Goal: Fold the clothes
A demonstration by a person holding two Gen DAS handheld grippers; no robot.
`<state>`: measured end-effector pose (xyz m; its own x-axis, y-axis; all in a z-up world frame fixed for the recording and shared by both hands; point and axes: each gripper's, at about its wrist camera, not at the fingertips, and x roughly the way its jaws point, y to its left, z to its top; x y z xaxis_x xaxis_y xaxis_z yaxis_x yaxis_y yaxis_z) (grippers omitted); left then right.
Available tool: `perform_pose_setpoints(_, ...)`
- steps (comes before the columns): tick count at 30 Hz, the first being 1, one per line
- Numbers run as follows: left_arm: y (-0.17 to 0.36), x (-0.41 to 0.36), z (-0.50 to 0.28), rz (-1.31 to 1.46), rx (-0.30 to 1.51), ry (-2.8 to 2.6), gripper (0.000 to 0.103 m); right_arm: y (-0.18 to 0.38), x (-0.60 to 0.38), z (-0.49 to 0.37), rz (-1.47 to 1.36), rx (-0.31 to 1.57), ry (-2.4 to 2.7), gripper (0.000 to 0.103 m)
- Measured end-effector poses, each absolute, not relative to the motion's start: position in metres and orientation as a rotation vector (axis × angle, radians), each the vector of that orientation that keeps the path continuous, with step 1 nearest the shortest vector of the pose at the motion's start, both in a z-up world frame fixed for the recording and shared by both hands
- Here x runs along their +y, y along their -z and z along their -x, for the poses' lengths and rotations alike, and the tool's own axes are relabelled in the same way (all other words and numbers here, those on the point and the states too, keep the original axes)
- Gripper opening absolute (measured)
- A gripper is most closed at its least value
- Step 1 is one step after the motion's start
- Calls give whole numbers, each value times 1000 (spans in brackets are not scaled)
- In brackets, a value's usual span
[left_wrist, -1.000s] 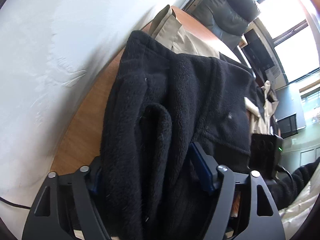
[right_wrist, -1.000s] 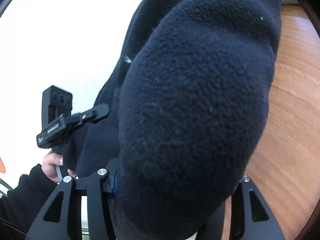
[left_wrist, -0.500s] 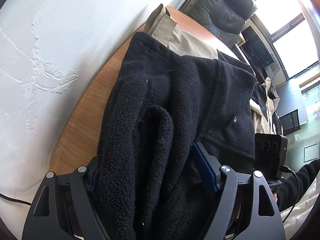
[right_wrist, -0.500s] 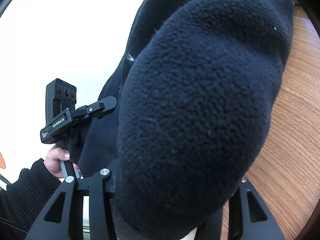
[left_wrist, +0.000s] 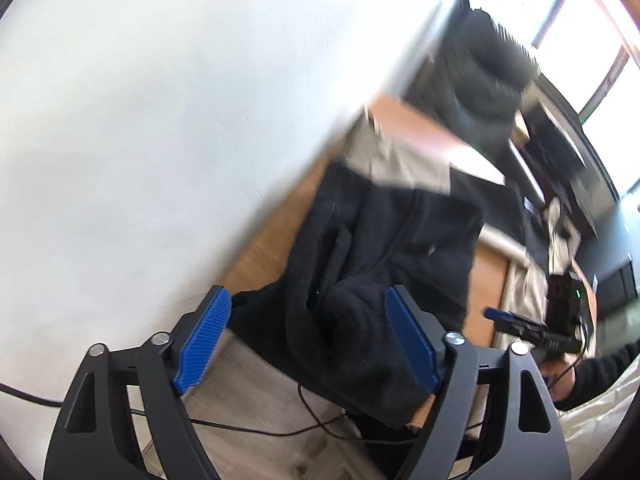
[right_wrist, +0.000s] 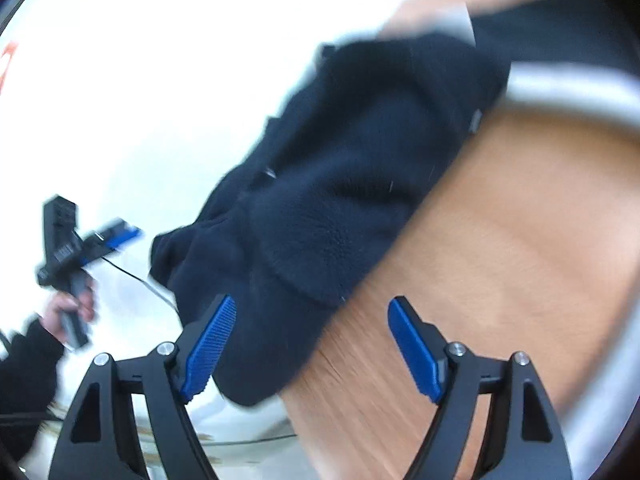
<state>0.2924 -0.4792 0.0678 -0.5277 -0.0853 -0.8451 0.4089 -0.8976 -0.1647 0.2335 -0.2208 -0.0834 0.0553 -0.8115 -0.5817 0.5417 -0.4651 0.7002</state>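
A fleece (left_wrist: 380,256) was laid on the counter (left_wrist: 486,280), with one end draped over the counter's near edge. Trousers (left_wrist: 396,164) were spread on the counter behind the fleece, partly tucked under it. A wall (left_wrist: 160,120) was set along the counter's left side, and a chair (left_wrist: 480,84) was placed beyond its far end. The left tool (left_wrist: 308,344) was held just before the hanging end, apart from it. The right tool (right_wrist: 312,350) was held over the counter's near edge, right of the fleece.
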Motion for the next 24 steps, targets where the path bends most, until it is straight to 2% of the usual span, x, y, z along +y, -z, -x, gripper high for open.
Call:
perform_pose_setpoints(2, -113, -458, -323, -1190, 478, 2463, 88, 46, -207, -166, -1163, -196, 1687, 83)
perform_pose_setpoints(4, -153, -429, -346, -1047, 470, 2456, 97, -2, -169, -166, -1020, -69, 1738, 83)
perform_pose_setpoints(8, -206, -351, -376, -850, 514, 2431, 103, -97, -88, -163, -760, 222, 1795, 88)
perform_pose_setpoints(10, -216, -307, -378, -774, 521, 2405, 103, -120, -46, -203, -696, 272, 1750, 88)
perform_pose_setpoints(12, -218, -263, -372, -755, 456, 2363, 103, -142, -35, -213, -648, 283, 1706, 89)
perform_pose_setpoints(17, -208, -188, -353, -777, 172, 2276, 103, -170, -8, -217, -614, 288, 1683, 91)
perform_pose_setpoints(19, -199, -185, -349, -760, 162, 2272, 103, -175, 1, -215, -614, 296, 1693, 92)
perform_pose_setpoints(24, -190, -206, -347, -721, 283, 2192, 103, -175, -13, -203, -651, 341, 1693, 92)
